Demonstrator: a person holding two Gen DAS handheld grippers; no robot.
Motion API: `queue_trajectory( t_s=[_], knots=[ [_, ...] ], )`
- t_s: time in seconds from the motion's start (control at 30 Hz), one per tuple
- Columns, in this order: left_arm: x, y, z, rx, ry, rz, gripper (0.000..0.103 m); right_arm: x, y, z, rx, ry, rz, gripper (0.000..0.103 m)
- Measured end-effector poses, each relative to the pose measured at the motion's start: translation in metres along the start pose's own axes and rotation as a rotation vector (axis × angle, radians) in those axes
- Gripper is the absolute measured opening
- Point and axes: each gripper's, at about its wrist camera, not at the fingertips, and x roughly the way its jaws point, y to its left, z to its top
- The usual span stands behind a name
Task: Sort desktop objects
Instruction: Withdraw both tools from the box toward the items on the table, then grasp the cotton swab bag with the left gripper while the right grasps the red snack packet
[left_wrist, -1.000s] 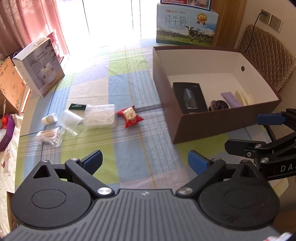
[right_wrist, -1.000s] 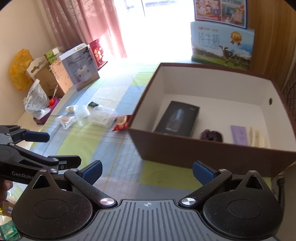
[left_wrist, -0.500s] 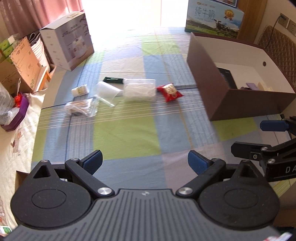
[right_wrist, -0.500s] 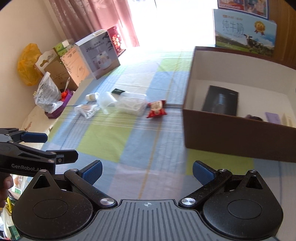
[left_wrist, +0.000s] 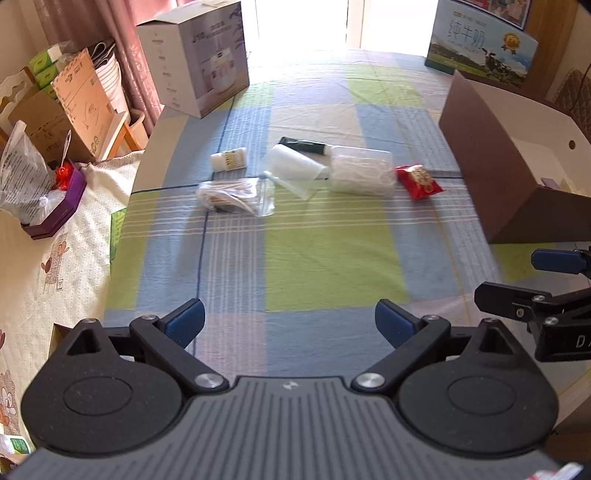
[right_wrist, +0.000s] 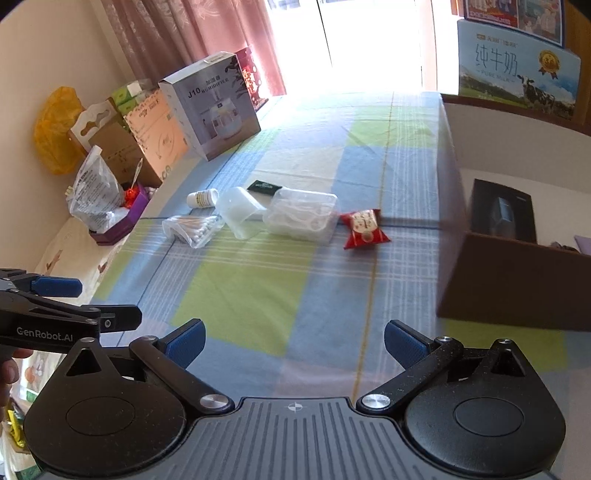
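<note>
Crinkly red snack packet (left_wrist: 419, 181), clear plastic box (left_wrist: 360, 171)

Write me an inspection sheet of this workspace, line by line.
Surface: checked tablecloth, blue, green and cream, on a table.
Job's things: red snack packet, clear plastic box, clear cup on its side, bag of cotton swabs, small white bottle, dark green packet, all loose in a row; brown box at right holds a black box.
Clutter: humidifier box, milk carton on the table.
Grippers: left hand-held gripper and right hand-held gripper both open, holding nothing.
Cables: nothing seen.
Surroundings: pink curtain, cardboard boxes, bright window.
</note>
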Motion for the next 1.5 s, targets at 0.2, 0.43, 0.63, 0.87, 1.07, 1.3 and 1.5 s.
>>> queue_trajectory(
  t_s=[0.2,0.43,0.63,0.87,1.07,1.3,1.5],
  knots=[
    [0.018,0.031,0.006,0.015,-0.042,0.002,0.097,0.027,0.011,0.011,-0.018,-0.042,-0.036,0.1],
    [0.042,0.06,0.024,0.095,-0.115,0.001,0.095,0.059,0.007,0.026,0.013,-0.062,-0.087,0.091],
    [0.073,0.071,0.043,0.236,-0.157,-0.039,0.093,0.083,-0.005,0.033,0.039,-0.041,-0.144,0.084],
    [0.114,0.074,0.058,0.441,-0.167,-0.064,0.091,0.101,-0.019,0.039,0.081,-0.008,-0.178,0.082],
    [0.147,0.073,0.07,0.561,-0.133,-0.096,0.084,0.111,-0.027,0.045,0.097,0.008,-0.198,0.082],
    [0.166,0.069,0.077,0.585,-0.097,-0.176,0.06,0.12,-0.027,0.051,0.056,-0.005,-0.225,0.082],
    [0.163,0.073,0.077,0.424,-0.067,-0.158,0.029,0.126,-0.027,0.055,0.021,-0.025,-0.263,0.08]
  ],
)
